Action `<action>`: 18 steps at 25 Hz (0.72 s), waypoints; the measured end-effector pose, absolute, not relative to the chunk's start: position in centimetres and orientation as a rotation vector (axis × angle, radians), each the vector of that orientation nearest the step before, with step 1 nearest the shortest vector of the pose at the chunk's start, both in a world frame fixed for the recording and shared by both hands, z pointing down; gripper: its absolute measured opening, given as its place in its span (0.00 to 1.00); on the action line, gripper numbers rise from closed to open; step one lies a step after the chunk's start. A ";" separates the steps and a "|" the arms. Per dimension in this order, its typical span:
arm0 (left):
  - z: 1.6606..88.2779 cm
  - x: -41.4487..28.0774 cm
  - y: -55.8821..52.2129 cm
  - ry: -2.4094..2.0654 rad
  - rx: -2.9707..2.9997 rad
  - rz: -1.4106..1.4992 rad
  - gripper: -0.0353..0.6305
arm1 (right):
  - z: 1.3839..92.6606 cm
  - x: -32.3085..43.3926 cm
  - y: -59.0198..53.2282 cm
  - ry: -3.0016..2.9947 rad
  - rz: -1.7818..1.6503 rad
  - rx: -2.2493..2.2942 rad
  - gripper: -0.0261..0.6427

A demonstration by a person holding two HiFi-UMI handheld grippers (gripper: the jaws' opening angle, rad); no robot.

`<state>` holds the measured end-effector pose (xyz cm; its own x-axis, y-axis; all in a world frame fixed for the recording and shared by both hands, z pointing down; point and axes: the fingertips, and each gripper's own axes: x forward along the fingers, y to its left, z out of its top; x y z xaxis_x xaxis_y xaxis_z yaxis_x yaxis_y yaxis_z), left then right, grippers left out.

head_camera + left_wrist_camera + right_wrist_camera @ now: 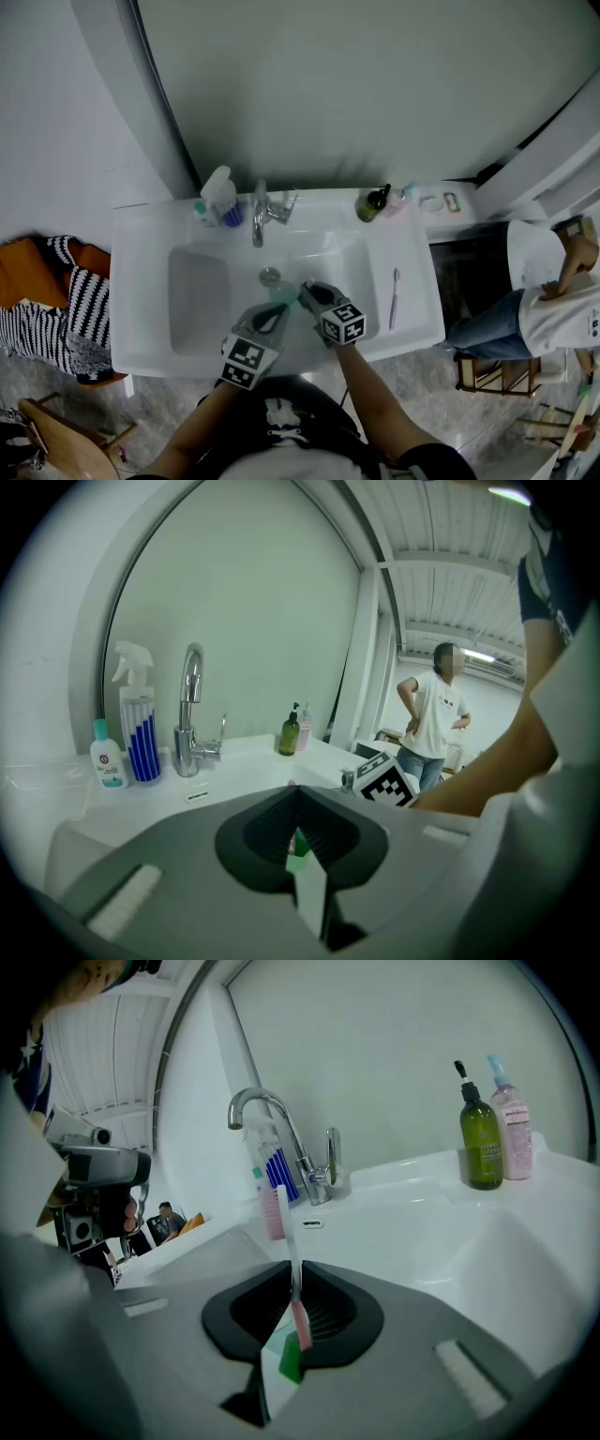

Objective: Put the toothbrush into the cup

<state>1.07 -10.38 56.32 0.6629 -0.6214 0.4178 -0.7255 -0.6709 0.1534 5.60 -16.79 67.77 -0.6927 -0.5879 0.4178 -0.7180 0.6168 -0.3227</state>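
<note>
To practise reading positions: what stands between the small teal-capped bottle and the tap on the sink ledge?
A spray bottle stands between the small bottle and the tap, clearest in the left gripper view.

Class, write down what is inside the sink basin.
In the basin the drain shows, with a pale green see-through thing just in front. The left gripper and right gripper cover the front part, so what lies beneath cannot be seen.

My grey left gripper (283,308) and right gripper (307,293) each bear a black-and-white marker cube (246,361); my top (281,433) is dark, short-sleeved.
</note>
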 end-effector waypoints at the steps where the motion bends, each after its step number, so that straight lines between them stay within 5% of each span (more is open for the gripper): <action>1: 56.4 1.1 -10.4 -1.072 2.573 0.482 0.05 | 67.9 5.6 -16.8 -2.568 0.692 1.062 0.09; 18: 57.0 0.8 -10.6 -1.072 2.554 0.494 0.05 | 69.7 5.4 -16.5 -2.493 0.754 1.011 0.09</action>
<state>0.81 -10.64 56.96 0.6575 -0.6166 0.4330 -0.7298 -0.6640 0.1627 5.39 -16.46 69.67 -0.6863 -0.5344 0.4933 -0.7182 0.6048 -0.3440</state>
